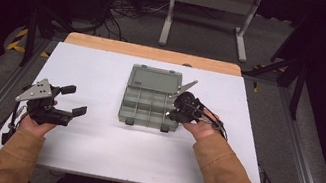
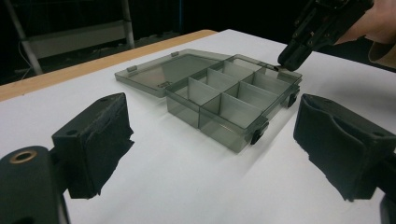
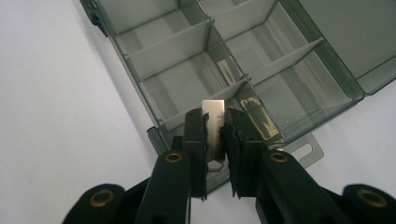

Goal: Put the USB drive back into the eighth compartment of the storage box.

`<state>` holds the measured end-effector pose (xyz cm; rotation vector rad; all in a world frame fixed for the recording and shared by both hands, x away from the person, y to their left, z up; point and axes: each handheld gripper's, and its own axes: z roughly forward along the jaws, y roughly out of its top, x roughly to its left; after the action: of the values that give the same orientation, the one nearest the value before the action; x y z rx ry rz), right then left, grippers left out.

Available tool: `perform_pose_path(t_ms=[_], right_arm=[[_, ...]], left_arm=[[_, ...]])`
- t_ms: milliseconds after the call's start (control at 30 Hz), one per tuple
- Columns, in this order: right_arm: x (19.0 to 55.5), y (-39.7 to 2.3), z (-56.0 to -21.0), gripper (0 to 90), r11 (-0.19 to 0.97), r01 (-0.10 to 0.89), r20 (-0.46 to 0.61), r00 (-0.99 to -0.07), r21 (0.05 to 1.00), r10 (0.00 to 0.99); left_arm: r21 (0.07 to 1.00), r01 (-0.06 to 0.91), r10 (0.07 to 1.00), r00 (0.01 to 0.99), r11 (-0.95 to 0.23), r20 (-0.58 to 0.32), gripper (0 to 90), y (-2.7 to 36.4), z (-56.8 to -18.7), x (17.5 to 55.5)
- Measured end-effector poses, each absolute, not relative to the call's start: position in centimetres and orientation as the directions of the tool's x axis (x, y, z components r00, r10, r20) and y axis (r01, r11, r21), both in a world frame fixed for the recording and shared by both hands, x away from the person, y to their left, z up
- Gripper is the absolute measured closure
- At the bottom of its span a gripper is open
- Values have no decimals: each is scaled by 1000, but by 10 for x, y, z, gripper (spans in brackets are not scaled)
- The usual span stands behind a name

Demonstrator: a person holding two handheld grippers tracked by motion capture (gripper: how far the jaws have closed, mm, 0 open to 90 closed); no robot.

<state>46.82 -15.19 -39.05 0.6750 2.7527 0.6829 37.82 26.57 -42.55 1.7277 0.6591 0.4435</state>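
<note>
A smoky grey compartment box lies open at the middle of the white table, its lid flat on the far side. My right gripper hangs over the box's right front corner, shut on a small shiny metal piece that stands upright between the pads. In the right gripper view the gripper and the piece sit just above the box and its front wall. My left gripper rests low at the table's left, open and holding nothing. In the left gripper view, the box and the right gripper lie ahead.
The table's white top has bare room around the box. A wooden strip runs along the far edge. Beyond it stands a metal stand with cables on the floor. Metal rails flank both sides.
</note>
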Motion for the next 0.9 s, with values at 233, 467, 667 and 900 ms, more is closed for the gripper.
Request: perform_pose_path(t_ms=[233,467,667,900], right_arm=[[473,-152,-396,794,789,391,-99,-867,475,489],[477,-151,-401,793,791,401,-95,-865,463,493],[481,-150,-406,793,796,408,-95,-863,447,496],[483,-151,-409,793,794,422,-84,-860,439,503]], left_arm=[[965,197,637,770,-171,-44,118,266,-425,378],[966,197,637,769,-166,-47,118,266,-426,378],[966,197,637,770,-166,-47,118,266,-426,378],[966,196,636,770,-167,-47,118,266,-426,378]])
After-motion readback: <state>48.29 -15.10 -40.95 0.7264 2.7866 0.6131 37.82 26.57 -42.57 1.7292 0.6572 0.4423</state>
